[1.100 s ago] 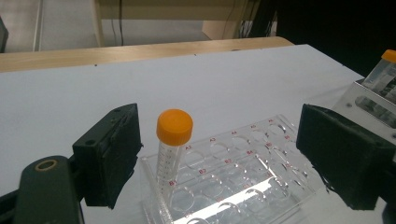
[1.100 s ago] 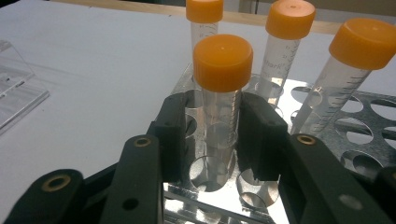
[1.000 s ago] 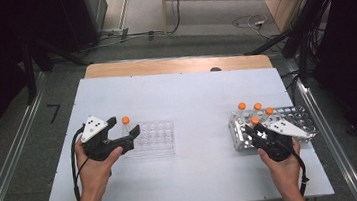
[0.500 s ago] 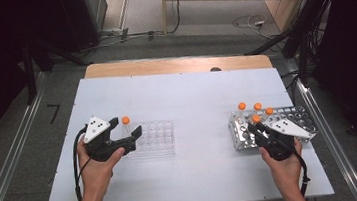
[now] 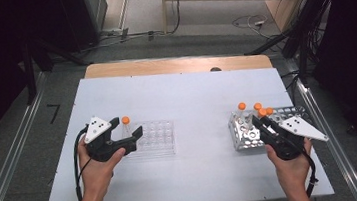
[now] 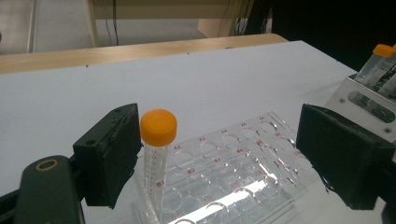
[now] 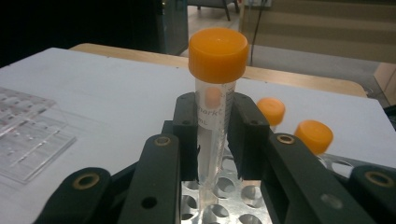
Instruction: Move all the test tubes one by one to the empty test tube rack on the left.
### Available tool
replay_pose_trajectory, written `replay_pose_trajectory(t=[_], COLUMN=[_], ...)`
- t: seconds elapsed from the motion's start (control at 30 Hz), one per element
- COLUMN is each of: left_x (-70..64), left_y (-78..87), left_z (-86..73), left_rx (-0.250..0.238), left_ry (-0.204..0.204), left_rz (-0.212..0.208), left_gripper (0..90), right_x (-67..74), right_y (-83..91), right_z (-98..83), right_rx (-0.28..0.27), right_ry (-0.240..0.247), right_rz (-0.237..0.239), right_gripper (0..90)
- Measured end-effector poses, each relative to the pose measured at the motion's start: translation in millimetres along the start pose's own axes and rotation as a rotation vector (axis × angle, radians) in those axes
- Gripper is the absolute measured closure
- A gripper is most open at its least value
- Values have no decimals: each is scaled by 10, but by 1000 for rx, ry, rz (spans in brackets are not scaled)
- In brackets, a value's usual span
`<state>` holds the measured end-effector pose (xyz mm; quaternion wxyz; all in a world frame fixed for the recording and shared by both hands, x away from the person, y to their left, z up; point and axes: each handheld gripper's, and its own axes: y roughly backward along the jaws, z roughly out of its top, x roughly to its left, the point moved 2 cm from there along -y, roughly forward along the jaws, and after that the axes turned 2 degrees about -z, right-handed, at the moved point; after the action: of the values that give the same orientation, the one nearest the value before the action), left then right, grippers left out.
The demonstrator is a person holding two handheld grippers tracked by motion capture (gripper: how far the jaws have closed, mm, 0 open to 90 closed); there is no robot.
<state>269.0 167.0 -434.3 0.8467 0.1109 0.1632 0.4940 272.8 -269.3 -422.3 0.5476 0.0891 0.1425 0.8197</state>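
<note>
A clear plastic rack lies left of centre, with one orange-capped tube upright in its near-left corner. My left gripper is open around that corner. In the left gripper view the tube stands just beside the left pad and far from the right pad. On the right sits a metal rack with three capped tubes in it. My right gripper is shut on a fourth orange-capped tube, whose lower end hangs over the metal rack's holes.
The white table top spreads between the two racks. A wooden strip runs along its far edge. Metal rails flank the table on both sides, and cables lie on the floor beyond.
My right gripper has raised its tube a little, up and away from the person. My left gripper stays open and has shifted slightly at the clear rack's corner.
</note>
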Motion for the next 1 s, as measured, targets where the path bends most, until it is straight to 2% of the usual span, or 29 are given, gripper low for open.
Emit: replay_pose_trajectory(t=[0.2, 0.5, 0.77, 1.0], left_x=[-90, -331, -611, -844], left_y=[4, -42, -167, -253], left_z=[22, 24, -33, -30], left_rx=[-4, 12, 39, 32], left_ry=[-10, -39, -72, -83], left_rz=[-24, -96, -185, -243], left_gripper=[157, 161, 161, 187], right_x=[191, 546, 866, 1021], right_y=[14, -107, -193, -273], right_z=[42, -28, -87, -130], right_rx=[5, 51, 80, 102], right_ry=[27, 63, 106, 114], right_rz=[62, 170, 254, 301], right_gripper=[721, 721, 720, 721])
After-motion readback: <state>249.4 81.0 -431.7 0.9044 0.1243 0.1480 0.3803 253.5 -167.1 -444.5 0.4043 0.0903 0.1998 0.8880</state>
